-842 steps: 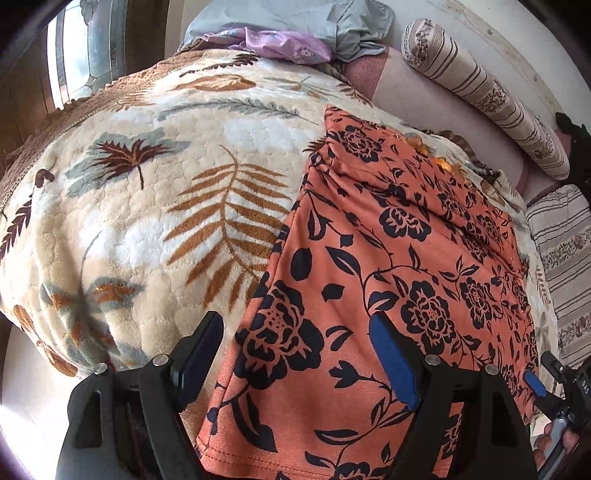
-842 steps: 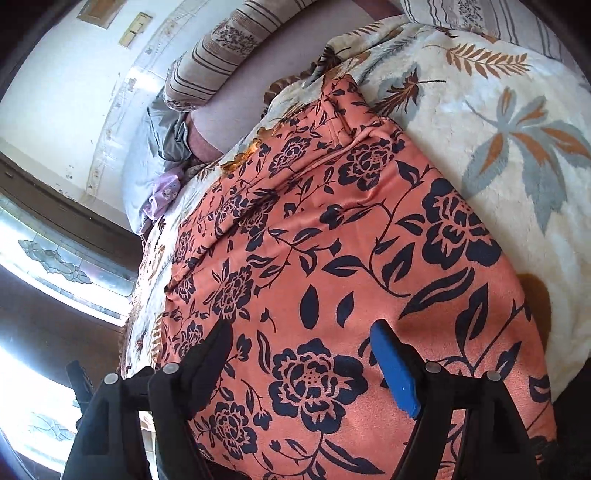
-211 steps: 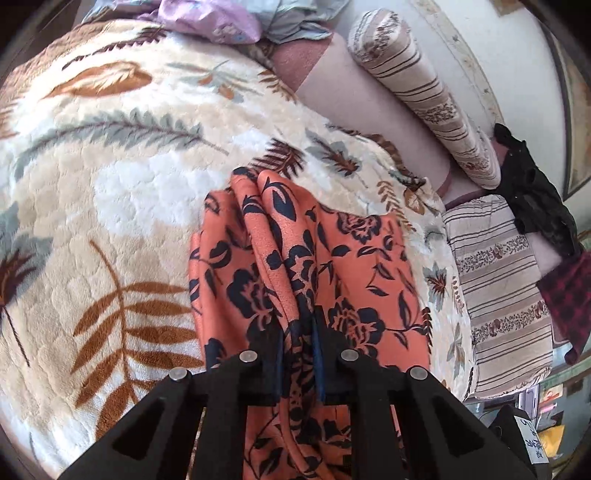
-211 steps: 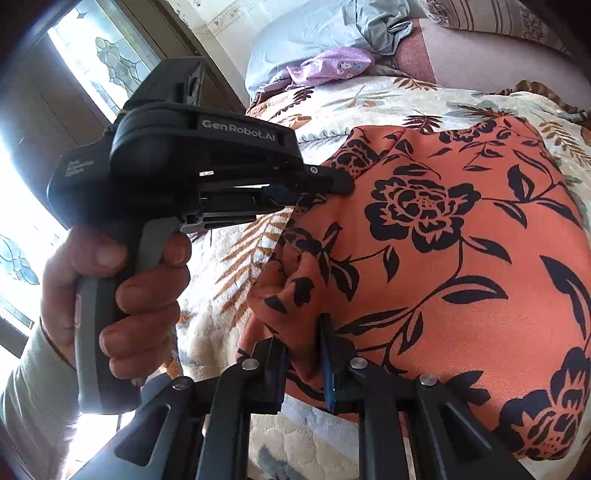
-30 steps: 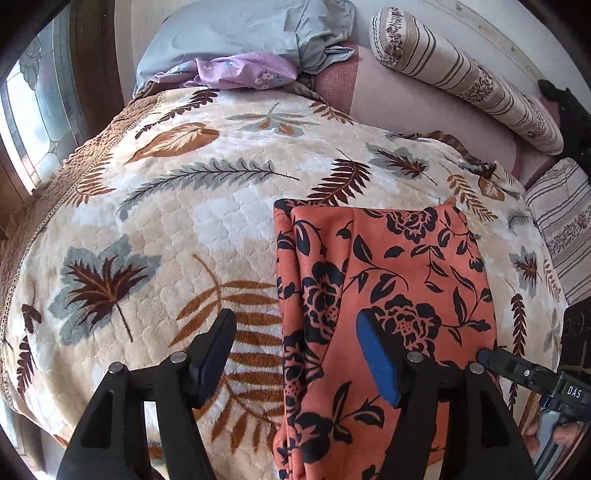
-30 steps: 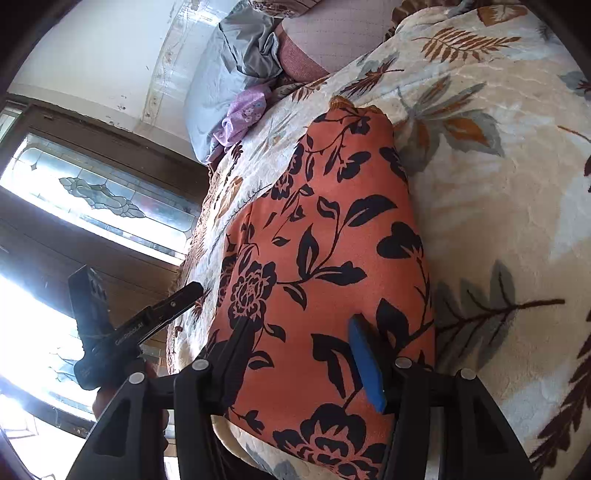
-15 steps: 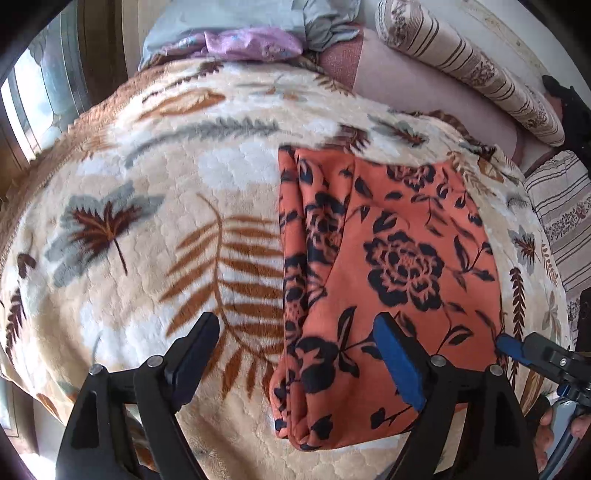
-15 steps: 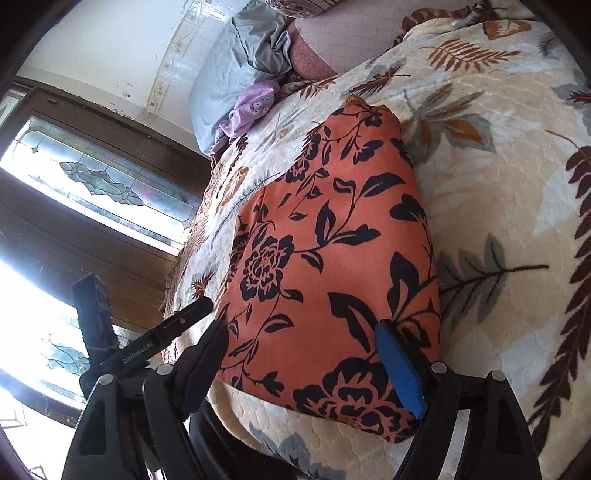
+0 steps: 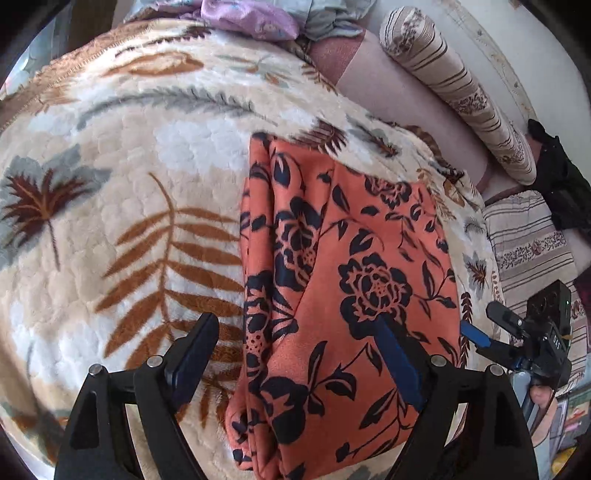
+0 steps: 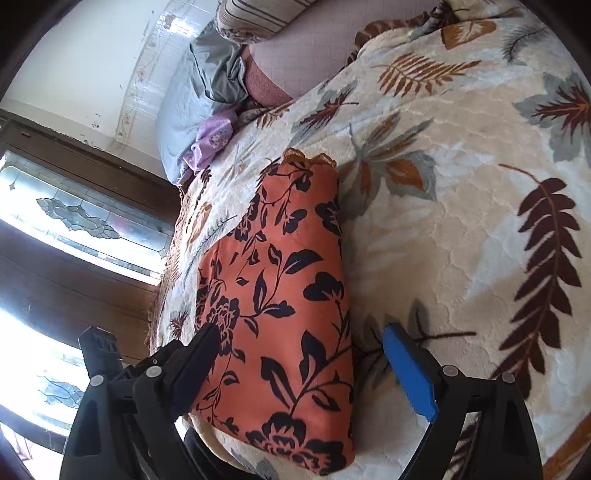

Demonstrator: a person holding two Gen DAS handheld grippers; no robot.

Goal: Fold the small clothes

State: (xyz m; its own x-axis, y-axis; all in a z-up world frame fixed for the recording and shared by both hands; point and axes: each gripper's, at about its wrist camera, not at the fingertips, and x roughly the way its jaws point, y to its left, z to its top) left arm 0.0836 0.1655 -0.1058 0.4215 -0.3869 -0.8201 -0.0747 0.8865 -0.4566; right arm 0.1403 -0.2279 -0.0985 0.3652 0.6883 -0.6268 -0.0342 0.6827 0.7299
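The orange garment with black flowers (image 9: pixel 351 273) lies folded into a long rectangle on the leaf-patterned blanket (image 9: pixel 122 206). Its bunched left edge runs down between the fingers of my left gripper (image 9: pixel 295 328), which hangs open above it without pressing. In the right wrist view the garment (image 10: pixel 280 295) has its right folded edge under my right gripper (image 10: pixel 301 338). That gripper's jaws are opening, and its blue pad (image 10: pixel 410 373) is over bare blanket, touching nothing. In the left wrist view the right gripper (image 9: pixel 487 325) shows at the garment's right side, with a hand (image 9: pixel 541 395) on its grip.
A striped bolster (image 9: pixel 454 88) and a striped cushion (image 9: pixel 528 247) lie at the bed's head and right side. A lilac cloth (image 9: pixel 247 18) and a grey pillow (image 10: pixel 192 92) sit at the far end. A dark-framed window (image 10: pixel 74 221) stands to the left.
Both grippers have opened wider. The left one has sunk and tipped down over the garment's left edge. The right one has slid right, so the garment's right edge now sits between its fingers.
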